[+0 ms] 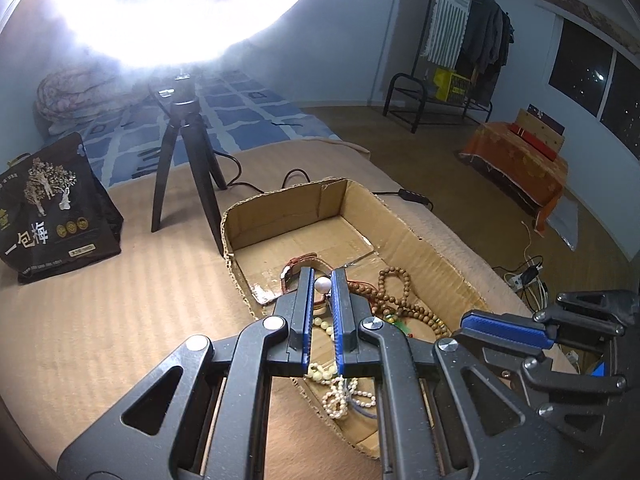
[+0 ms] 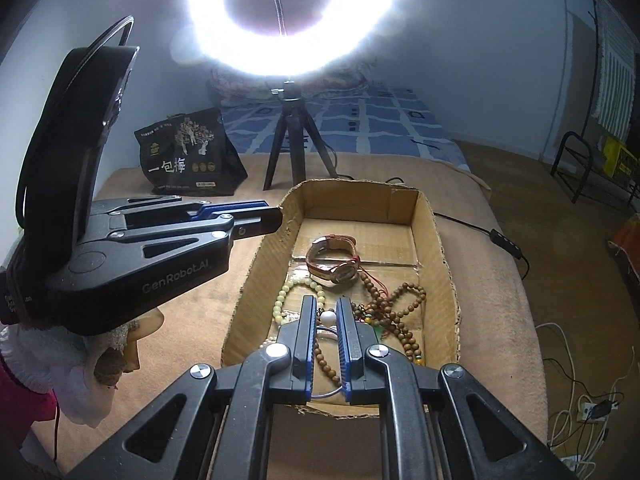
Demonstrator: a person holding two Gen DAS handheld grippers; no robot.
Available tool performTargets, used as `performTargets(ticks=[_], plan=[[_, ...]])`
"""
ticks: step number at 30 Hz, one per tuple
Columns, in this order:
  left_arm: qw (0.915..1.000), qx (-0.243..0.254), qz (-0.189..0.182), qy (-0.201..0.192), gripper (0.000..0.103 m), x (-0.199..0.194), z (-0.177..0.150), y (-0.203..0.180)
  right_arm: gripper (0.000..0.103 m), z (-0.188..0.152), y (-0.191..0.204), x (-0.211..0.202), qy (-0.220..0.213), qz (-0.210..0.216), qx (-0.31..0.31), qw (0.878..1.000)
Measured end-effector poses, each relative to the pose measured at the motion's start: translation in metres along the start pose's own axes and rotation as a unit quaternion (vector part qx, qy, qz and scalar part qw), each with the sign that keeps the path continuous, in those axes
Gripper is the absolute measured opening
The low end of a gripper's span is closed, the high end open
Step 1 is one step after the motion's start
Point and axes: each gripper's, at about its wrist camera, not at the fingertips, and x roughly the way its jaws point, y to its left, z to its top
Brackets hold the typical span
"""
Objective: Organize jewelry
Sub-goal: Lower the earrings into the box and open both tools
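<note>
The right gripper (image 2: 327, 312) hangs over the near end of a cardboard box (image 2: 444, 264). A white pearl (image 2: 329, 317) sits between its two blue pads, and they look to be pinching it. In the box lie brown wooden beads (image 2: 400, 312), pale green beads (image 2: 285, 292) and a watch (image 2: 334, 258) farther back. The left gripper (image 2: 256, 216) comes in from the left, its tips closed at the box's left wall. Behind stand a black bag (image 2: 188, 160) and a tripod (image 2: 292, 148) under a bright ring light (image 2: 292, 8)

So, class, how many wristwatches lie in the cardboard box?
1: the wristwatch lies in the middle of the cardboard box, beyond the bead strings; another could hide under them.
</note>
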Motion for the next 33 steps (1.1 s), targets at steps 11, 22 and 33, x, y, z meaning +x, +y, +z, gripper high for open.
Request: performTargets(ticks=[11, 22, 33], plan=[[1.0000, -0.002, 0.001, 0.003, 0.006, 0.005, 0.001, -0.003, 0.008, -0.002, -0.004, 0.003, 0.004, 0.002, 0.007, 1.000], [1.0000, 0.001, 0.009, -0.001, 0.006, 0.004, 0.002, -0.003, 0.026, -0.003, -0.006, 0.003, 0.000, 0.001, 0.012, 1.000], [0.9996, 0.004, 0.023, -0.014, 0.036, -0.007, 0.005, -0.005, 0.057, -0.005, -0.003, -0.005, -0.011, -0.011, 0.014, 1.000]])
